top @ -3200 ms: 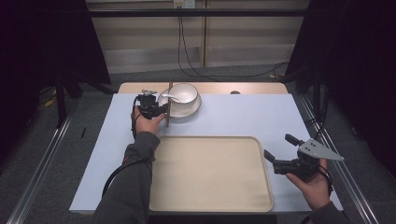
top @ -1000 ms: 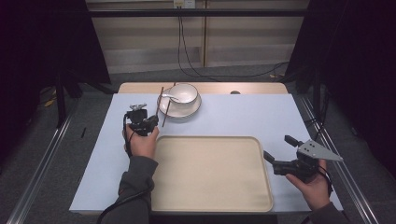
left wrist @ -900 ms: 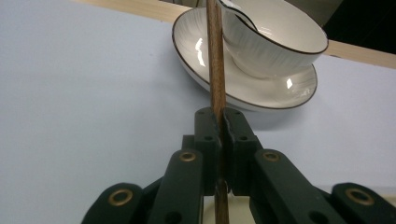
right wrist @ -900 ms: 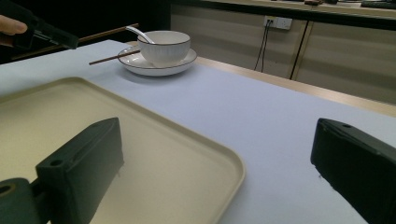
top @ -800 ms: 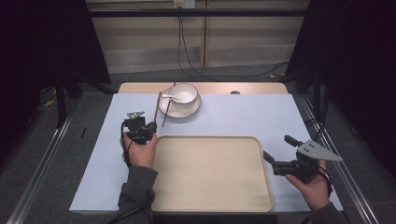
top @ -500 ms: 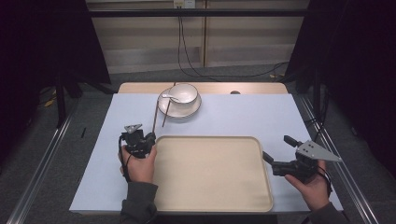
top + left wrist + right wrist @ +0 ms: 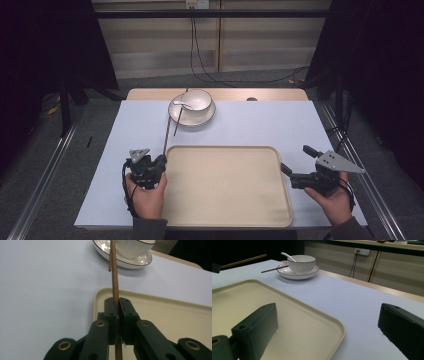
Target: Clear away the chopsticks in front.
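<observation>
My left gripper (image 7: 161, 160) (image 7: 118, 303) is shut on a brown chopstick (image 7: 166, 131) (image 7: 114, 277) at the left edge of the cream tray (image 7: 225, 148). The stick points away from me toward the bowl. A second chopstick (image 7: 176, 128) (image 7: 274, 269) leans on the white plate (image 7: 192, 118) at the far side of the table. On that plate stands a white bowl (image 7: 198, 98) (image 7: 301, 263) with a white spoon (image 7: 181, 104) (image 7: 288, 256) in it. By the tray's right edge my right gripper (image 7: 295, 160) (image 7: 329, 310) stands open, with nothing between its jaws.
A pale blue cloth (image 7: 260, 120) covers the table between the plate and the tray. Past the table a black cable (image 7: 194, 55) hangs down to the floor. Metal rails (image 7: 45, 170) run along both sides of the table.
My left gripper has drawn back from the plate toward the near edge with one chopstick in it, ending beside the tray's left rim. The right gripper has stayed put.
</observation>
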`<control>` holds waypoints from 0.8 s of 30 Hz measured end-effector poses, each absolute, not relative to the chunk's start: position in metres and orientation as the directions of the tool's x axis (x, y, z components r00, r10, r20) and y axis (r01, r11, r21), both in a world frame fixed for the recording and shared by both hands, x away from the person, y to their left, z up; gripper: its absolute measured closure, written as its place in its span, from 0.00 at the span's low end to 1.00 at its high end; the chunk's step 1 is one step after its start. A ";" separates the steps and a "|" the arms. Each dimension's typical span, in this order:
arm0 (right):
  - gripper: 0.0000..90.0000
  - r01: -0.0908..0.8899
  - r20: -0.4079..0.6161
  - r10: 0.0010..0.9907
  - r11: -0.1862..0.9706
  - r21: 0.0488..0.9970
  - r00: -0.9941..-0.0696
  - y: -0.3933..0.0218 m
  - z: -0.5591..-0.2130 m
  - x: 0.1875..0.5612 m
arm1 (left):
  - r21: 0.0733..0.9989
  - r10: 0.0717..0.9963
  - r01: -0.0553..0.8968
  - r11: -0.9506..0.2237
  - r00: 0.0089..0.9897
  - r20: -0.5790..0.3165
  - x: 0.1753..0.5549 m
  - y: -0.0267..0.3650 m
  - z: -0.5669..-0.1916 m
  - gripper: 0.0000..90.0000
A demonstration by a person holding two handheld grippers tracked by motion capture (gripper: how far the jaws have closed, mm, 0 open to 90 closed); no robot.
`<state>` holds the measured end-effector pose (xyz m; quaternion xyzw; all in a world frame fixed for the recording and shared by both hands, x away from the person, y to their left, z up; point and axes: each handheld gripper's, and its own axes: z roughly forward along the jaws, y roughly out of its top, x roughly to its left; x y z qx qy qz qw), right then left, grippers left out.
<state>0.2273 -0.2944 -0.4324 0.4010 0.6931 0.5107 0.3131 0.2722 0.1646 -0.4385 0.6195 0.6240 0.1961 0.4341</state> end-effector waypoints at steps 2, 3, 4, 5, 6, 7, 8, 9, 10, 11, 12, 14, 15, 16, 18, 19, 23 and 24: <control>0.03 0.238 -0.031 0.878 0.163 0.958 -0.479 -0.294 -0.432 0.227 | 0.785 0.942 0.599 0.159 0.145 -0.301 0.267 0.163 -0.439 0.95; 0.03 0.236 -0.033 0.877 0.165 0.958 -0.480 -0.294 -0.433 0.227 | 0.784 0.941 0.601 0.156 0.150 -0.302 0.264 0.163 -0.439 0.95; 0.03 0.234 -0.035 0.877 0.166 0.958 -0.479 -0.294 -0.433 0.227 | 0.785 0.943 0.600 0.153 0.149 -0.297 0.261 0.162 -0.439 0.95; 0.03 0.235 -0.032 0.872 0.167 0.958 -0.489 -0.294 -0.433 0.228 | 0.786 0.942 0.599 0.153 0.151 -0.299 0.258 0.162 -0.439 0.95; 0.03 0.240 -0.027 0.871 0.165 0.957 -0.491 -0.294 -0.433 0.227 | 0.786 0.941 0.599 0.149 0.157 -0.299 0.255 0.162 -0.439 0.95; 0.03 0.238 -0.028 0.873 0.163 0.957 -0.486 -0.293 -0.433 0.227 | 0.783 0.938 0.602 0.155 0.159 -0.307 0.252 0.162 -0.439 0.95; 0.03 0.240 -0.026 0.873 0.162 0.957 -0.488 -0.293 -0.433 0.227 | 0.777 0.936 0.609 0.160 0.157 -0.316 0.250 0.162 -0.440 0.95; 0.03 0.240 -0.027 0.873 0.163 0.957 -0.487 -0.293 -0.433 0.227 | 0.774 0.931 0.612 0.163 0.164 -0.326 0.249 0.162 -0.440 0.95; 0.03 0.240 -0.028 0.871 0.165 0.957 -0.490 -0.293 -0.433 0.227 | 0.765 0.925 0.620 0.174 0.162 -0.342 0.248 0.162 -0.441 0.95; 0.03 0.240 -0.029 0.872 0.166 0.957 -0.488 -0.293 -0.433 0.227 | 0.763 0.925 0.622 0.175 0.161 -0.344 0.247 0.163 -0.442 0.95; 0.03 0.240 -0.028 0.872 0.166 0.957 -0.489 -0.293 -0.433 0.227 | 0.765 0.927 0.622 0.169 0.163 -0.338 0.245 0.163 -0.442 0.95; 0.03 0.239 -0.030 0.873 0.166 0.957 -0.487 -0.292 -0.433 0.227 | 0.757 0.919 0.629 0.176 0.171 -0.355 0.242 0.162 -0.443 0.95; 0.03 0.239 -0.029 0.872 0.166 0.957 -0.489 -0.293 -0.433 0.227 | 0.759 0.920 0.629 0.171 0.174 -0.352 0.240 0.162 -0.443 0.95; 0.03 0.240 -0.027 0.873 0.164 0.957 -0.487 -0.293 -0.433 0.227 | 0.760 0.920 0.628 0.167 0.179 -0.350 0.238 0.162 -0.443 0.95; 0.03 0.237 -0.030 0.871 0.167 0.957 -0.491 -0.293 -0.433 0.227 | 0.758 0.914 0.630 0.168 0.188 -0.359 0.235 0.161 -0.442 0.95; 0.03 0.238 -0.029 0.874 0.164 0.957 -0.485 -0.293 -0.433 0.227 | 0.760 0.916 0.630 0.160 0.191 -0.351 0.233 0.161 -0.442 0.95; 0.03 0.237 -0.027 0.873 0.161 0.958 -0.486 -0.293 -0.433 0.227 | 0.753 0.913 0.640 0.152 0.200 -0.355 0.229 0.160 -0.445 0.95; 0.03 0.242 -0.024 0.869 0.164 0.956 -0.494 -0.294 -0.433 0.227 | 0.750 0.914 0.645 0.147 0.203 -0.353 0.228 0.160 -0.446 0.95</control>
